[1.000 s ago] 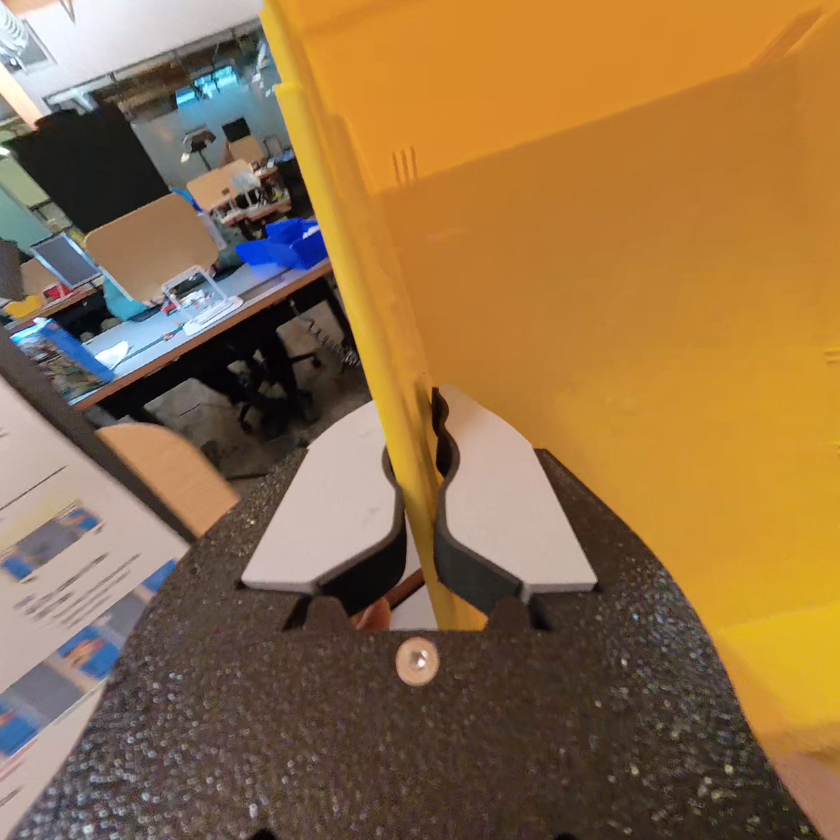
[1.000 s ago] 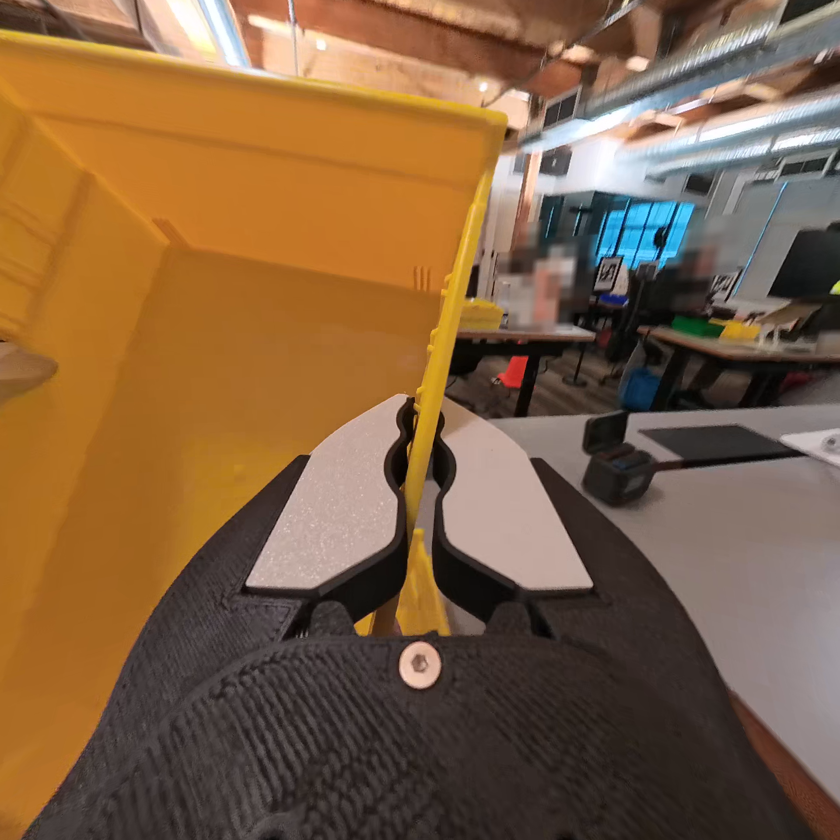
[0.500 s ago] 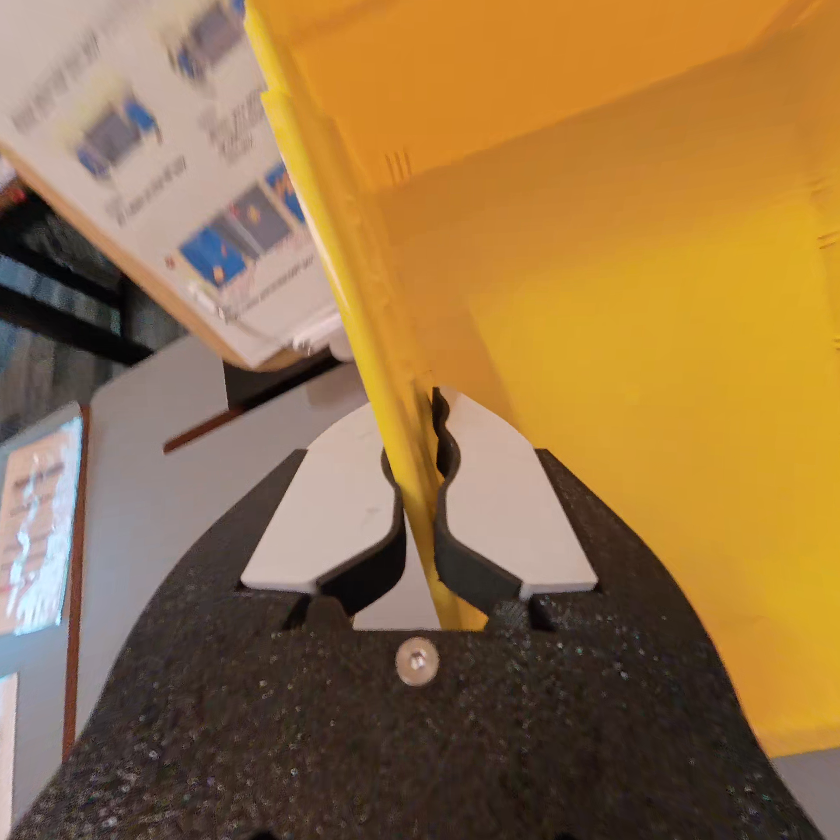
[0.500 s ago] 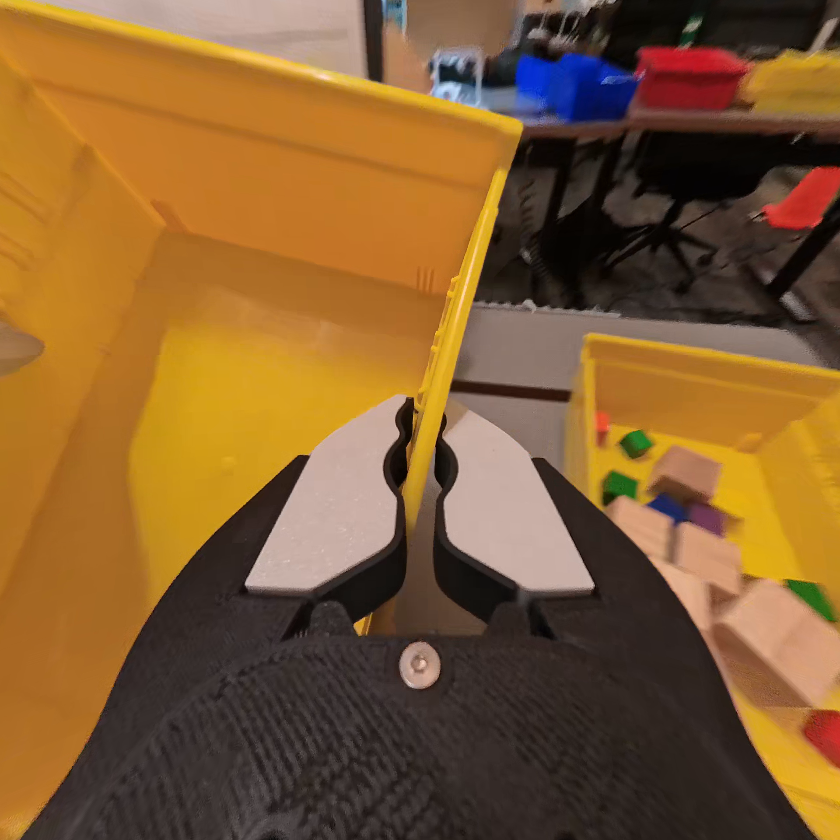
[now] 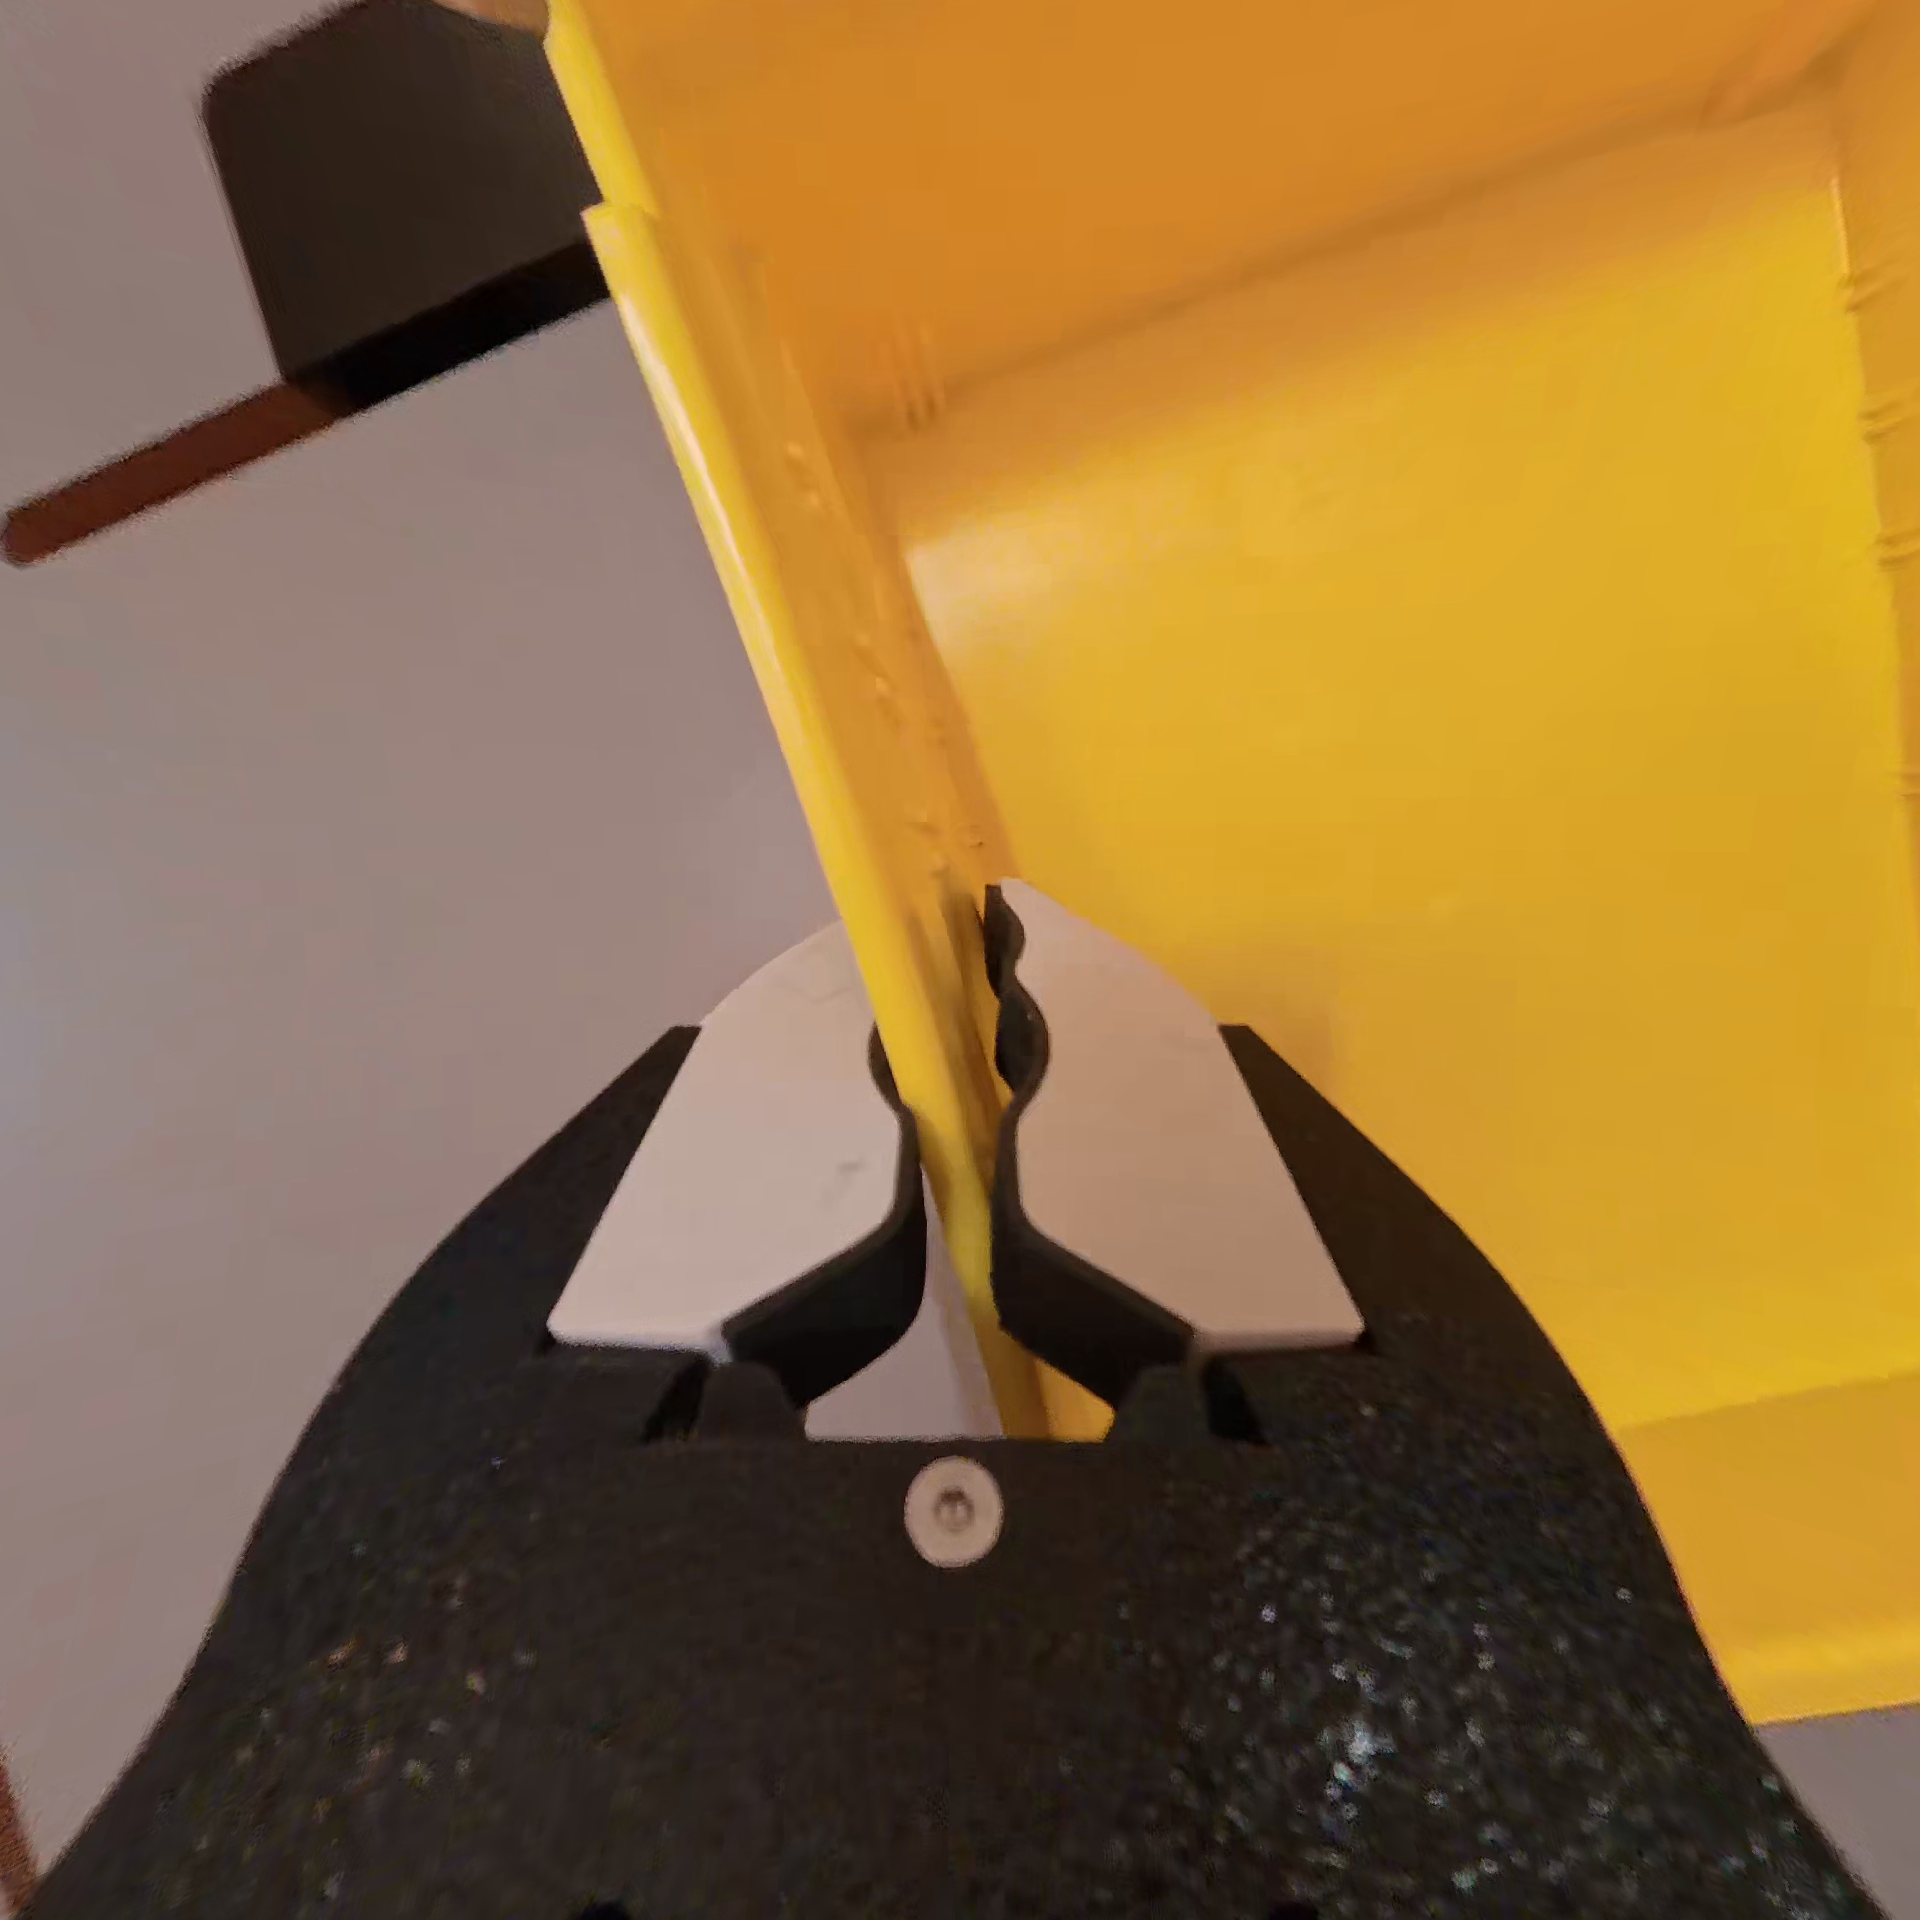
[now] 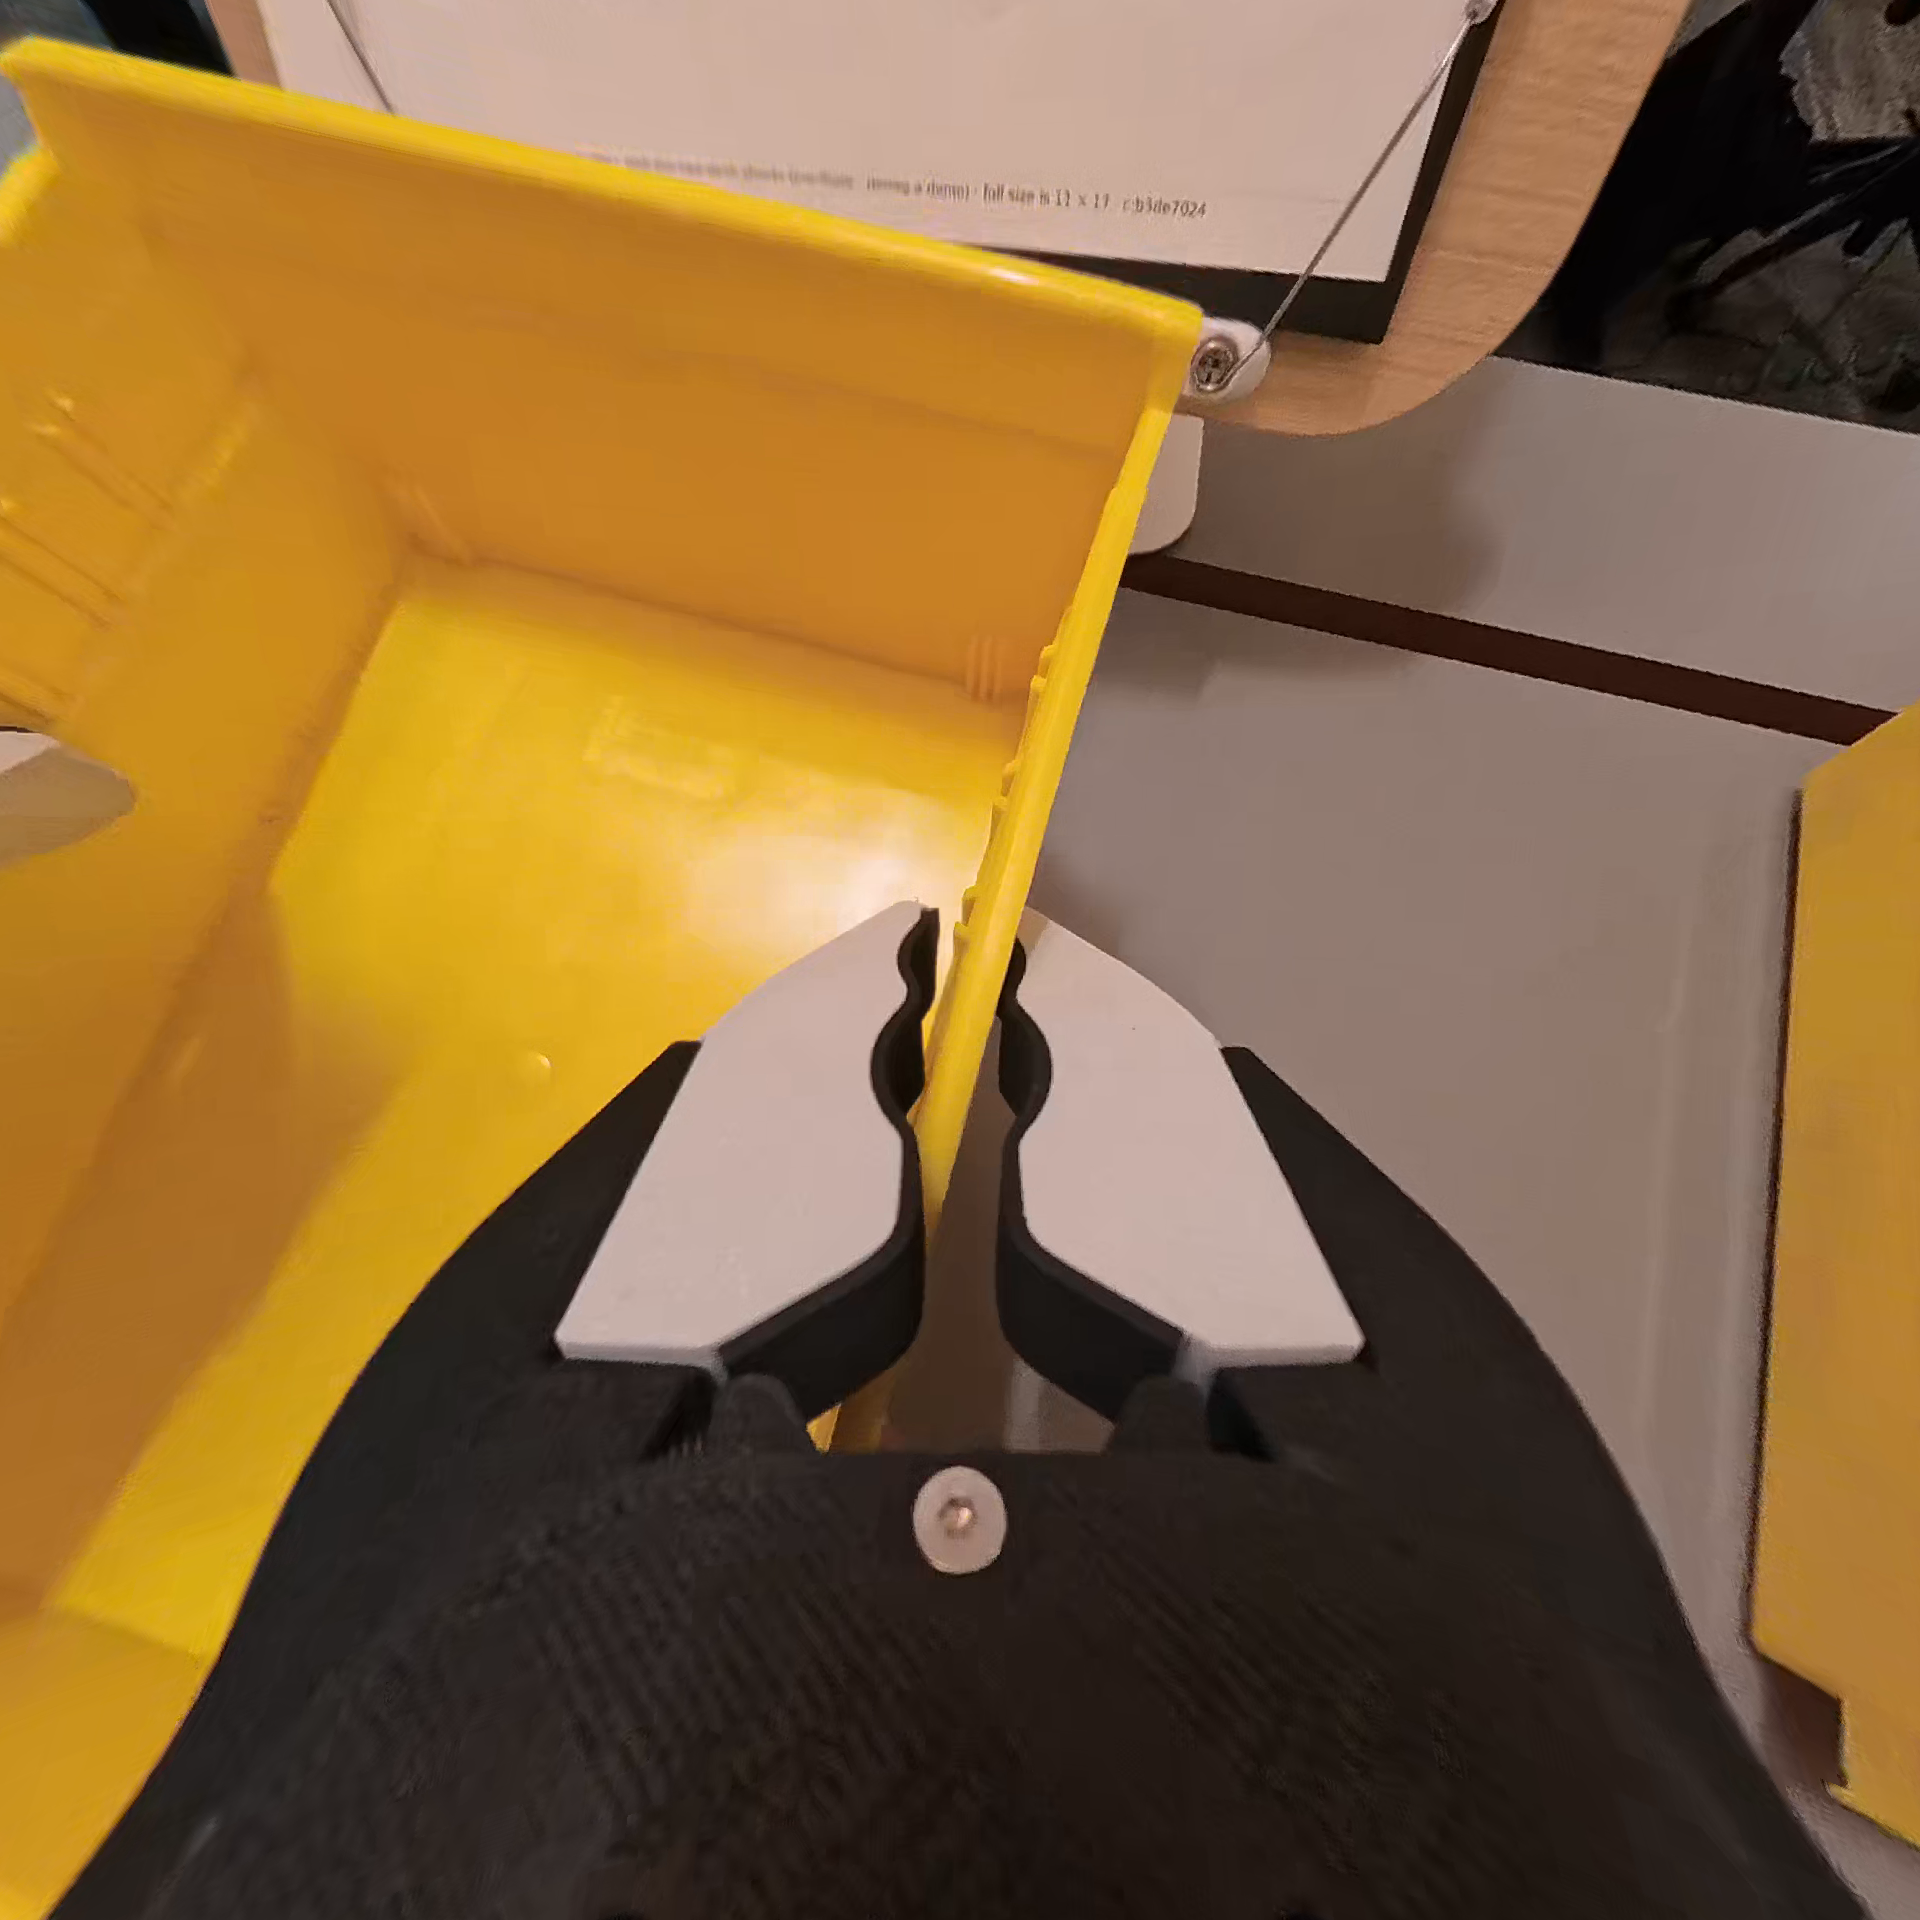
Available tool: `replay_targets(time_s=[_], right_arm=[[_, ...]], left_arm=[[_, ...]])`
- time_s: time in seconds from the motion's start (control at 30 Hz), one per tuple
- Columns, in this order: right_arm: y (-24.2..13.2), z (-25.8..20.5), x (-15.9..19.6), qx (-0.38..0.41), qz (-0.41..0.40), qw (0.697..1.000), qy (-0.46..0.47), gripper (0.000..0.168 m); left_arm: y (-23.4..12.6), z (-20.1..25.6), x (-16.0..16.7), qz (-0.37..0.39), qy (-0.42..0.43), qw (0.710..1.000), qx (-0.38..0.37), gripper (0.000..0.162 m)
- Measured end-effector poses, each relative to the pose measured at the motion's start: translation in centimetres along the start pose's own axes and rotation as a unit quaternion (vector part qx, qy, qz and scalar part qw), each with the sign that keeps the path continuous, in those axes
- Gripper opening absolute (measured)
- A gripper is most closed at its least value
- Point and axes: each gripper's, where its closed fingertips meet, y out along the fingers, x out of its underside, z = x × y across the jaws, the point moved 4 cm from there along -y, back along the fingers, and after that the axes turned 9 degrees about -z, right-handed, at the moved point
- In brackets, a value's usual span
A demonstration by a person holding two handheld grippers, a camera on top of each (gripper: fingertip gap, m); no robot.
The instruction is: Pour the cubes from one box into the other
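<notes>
I hold an empty yellow box (image 6: 582,852) between both grippers. My left gripper (image 5: 961,997) is shut on the box's left side wall (image 5: 831,623); the box's bare inside (image 5: 1403,727) fills the right of that view. My right gripper (image 6: 971,977) is shut on the box's right side wall (image 6: 1060,727). No cubes show inside this box. The other yellow box (image 6: 1860,1247) shows only as an outer wall at the right edge of the right wrist view; its contents are hidden.
The grey table (image 6: 1403,935) lies under the boxes, with a brown seam (image 6: 1507,644). A wooden board with a white printed sheet (image 6: 935,125) stands behind the held box. A black block (image 5: 395,197) sits on the table at the far left.
The held box has tipped back from steeply tilted to nearly level, low over the table. Both views swung down from the room to the tabletop. The cube-filled box slid to the right edge.
</notes>
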Motion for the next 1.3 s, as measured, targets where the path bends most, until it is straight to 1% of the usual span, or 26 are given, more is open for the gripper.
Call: replay_targets(time_s=[0.03,0.2,0.3,0.37,0.43,0.47,0.5,0.57,0.6,0.63,0.67,0.73,0.77,0.8,0.83,0.87,0.9,0.93,0.97,1.0,1.1,1.17,1.23,1.3], right_arm=[[0.3,0.2,0.0,0.002,-0.011,1.000,-0.007,0.009],[1.7,1.3,1.4,0.015,-0.069,0.997,-0.029,0.008],[2.2,2.1,2.6,0.011,-0.082,0.996,-0.031,0.009],[2.5,2.4,3.4,-0.009,-0.080,0.996,-0.023,0.015],[2.2,2.5,3.8,-0.041,-0.058,0.997,-0.017,0.021],[1.6,2.7,4.1,-0.049,-0.051,0.997,-0.020,0.032],[0.5,3.1,4.1,-0.041,-0.036,0.998,-0.028,0.043],[-2.5,4.1,4.0,-0.037,0.016,0.999,-0.033,0.064],[-4.4,4.4,4.0,-0.049,0.038,0.998,-0.032,0.069],[-6.8,5.0,4.1,-0.051,0.065,0.996,-0.035,0.070],[-9.5,5.7,4.4,-0.048,0.100,0.993,-0.044,0.076],[-15.3,7.5,5.7,-0.048,0.172,0.981,-0.070,0.079],[-18.1,8.5,6.7,-0.043,0.204,0.974,-0.091,0.078],[-20.9,9.9,8.2,-0.027,0.233,0.965,-0.117,0.076],[-23.4,11.4,9.9,-0.007,0.257,0.955,-0.148,0.073],[-25.6,13.0,12.1,0.012,0.264,0.948,-0.176,0.074],[-27.6,14.7,14.8,0.020,0.257,0.944,-0.205,0.074],[-29.3,16.4,17.8,0.026,0.239,0.943,-0.229,0.079],[-31.0,18.5,21.2,0.039,0.221,0.946,-0.233,0.085],[-32.4,21.0,24.8,0.055,0.193,0.955,-0.220,0.085],[-35.3,28.0,36.9,0.092,0.110,0.984,-0.109,0.089],[-36.5,32.0,45.3,0.120,0.084,0.989,-0.010,0.086],[-36.8,35.3,54.1,0.159,0.056,0.982,0.091,0.085],[-36.3,38.0,63.1,0.201,0.019,0.957,0.209,0.085]], left_arm=[[0.5,0.2,0.2,-0.010,0.000,1.000,0.010,0.007],[2.7,1.8,0.9,-0.048,-0.002,0.998,0.043,0.008],[3.7,2.9,1.4,-0.064,0.002,0.996,0.059,0.011],[3.8,3.4,1.4,-0.053,0.003,0.997,0.051,0.011],[3.8,3.6,1.3,-0.042,0.011,0.998,0.035,0.013],[3.9,3.7,1.3,-0.034,0.013,0.999,0.031,0.018],[3.8,3.6,1.3,-0.026,0.014,0.999,0.016,0.026],[2.9,2.5,1.1,-0.004,0.006,0.998,-0.057,0.044],[1.9,2.5,1.0,0.013,0.004,0.997,-0.073,0.052],[0.6,2.7,0.6,0.040,0.004,0.996,-0.083,0.061],[-0.9,3.2,0.2,0.072,0.009,0.993,-0.092,0.069],[-3.5,5.4,-0.5,0.123,0.040,0.988,-0.079,0.074],[-4.5,7.3,-0.6,0.139,0.060,0.987,-0.048,0.075],[-5.4,9.7,-0.7,0.150,0.085,0.985,0.002,0.077],[-6.3,12.6,-0.6,0.163,0.115,0.978,0.061,0.081],[-7.3,15.6,-0.4,0.180,0.144,0.966,0.119,0.081],[-8.2,18.7,0.1,0.187,0.178,0.950,0.175,0.081],[-9.0,21.7,0.9,0.182,0.212,0.933,0.227,0.081],[-9.7,24.7,1.8,0.173,0.245,0.914,0.272,0.082],[-10.5,27.4,2.6,0.165,0.274,0.895,0.311,0.082],[-12.5,35.4,4.2,0.156,0.330,0.842,0.397,0.080],[-13.5,40.7,5.0,0.146,0.368,0.813,0.428,0.079],[-14.1,46.2,5.5,0.145,0.406,0.788,0.439,0.079],[-14.4,51.9,6.0,0.150,0.440,0.770,0.438,0.079]])
